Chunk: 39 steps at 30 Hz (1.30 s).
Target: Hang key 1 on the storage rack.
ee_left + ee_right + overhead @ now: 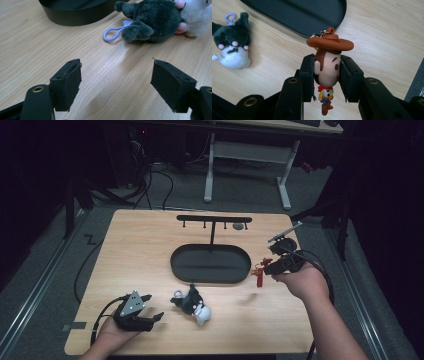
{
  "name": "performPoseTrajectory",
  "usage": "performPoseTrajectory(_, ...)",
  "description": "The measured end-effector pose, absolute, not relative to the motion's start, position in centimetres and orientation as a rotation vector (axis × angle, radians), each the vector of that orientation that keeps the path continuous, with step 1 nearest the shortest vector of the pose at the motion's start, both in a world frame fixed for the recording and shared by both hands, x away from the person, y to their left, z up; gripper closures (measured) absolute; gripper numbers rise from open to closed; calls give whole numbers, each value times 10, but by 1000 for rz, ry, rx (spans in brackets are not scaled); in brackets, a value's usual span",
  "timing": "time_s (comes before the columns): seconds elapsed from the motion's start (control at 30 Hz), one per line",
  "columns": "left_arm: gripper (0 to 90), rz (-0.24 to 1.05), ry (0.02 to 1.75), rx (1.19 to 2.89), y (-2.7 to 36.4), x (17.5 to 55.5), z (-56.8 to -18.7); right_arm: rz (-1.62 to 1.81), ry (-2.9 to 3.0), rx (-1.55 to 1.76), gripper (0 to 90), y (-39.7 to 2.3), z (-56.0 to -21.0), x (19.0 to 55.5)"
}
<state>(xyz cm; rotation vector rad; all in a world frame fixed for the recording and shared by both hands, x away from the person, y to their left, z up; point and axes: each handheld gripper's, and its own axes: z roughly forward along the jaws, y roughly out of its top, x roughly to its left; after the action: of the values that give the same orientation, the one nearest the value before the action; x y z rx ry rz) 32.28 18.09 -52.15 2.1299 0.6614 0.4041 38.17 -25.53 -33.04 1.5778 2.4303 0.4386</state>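
Note:
A small cowboy figure keychain (327, 70) with a brown hat hangs above the table, its head clamped between the jaws of my right gripper (327, 75). In the high view the cowboy figure (260, 270) and right gripper (267, 267) are just right of the black oval tray (211, 278). A grey-and-white plush toy (192, 304) with a lilac loop lies on the wood in front of the tray. My left gripper (152, 309) stands open just left of the plush (155, 21), nothing between its jaws (116, 85).
A black T-shaped hanging rack (214, 220) with small hooks rises from the tray's far side. The tray's dark wall (75, 17) lies ahead of the left gripper. Cables trail from both grippers off the table edges. A desk frame (247, 167) stands beyond the table.

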Motion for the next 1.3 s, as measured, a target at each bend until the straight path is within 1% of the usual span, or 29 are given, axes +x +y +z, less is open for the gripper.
performPoseTrajectory(0.57,244,403,662,2131,182,323,-522,449,2385,1579,667,-251,-318,412)
performPoseTrajectory(1.3,244,402,662,2132,183,322,-523,469,2362,1574,667,-243,-311,437)
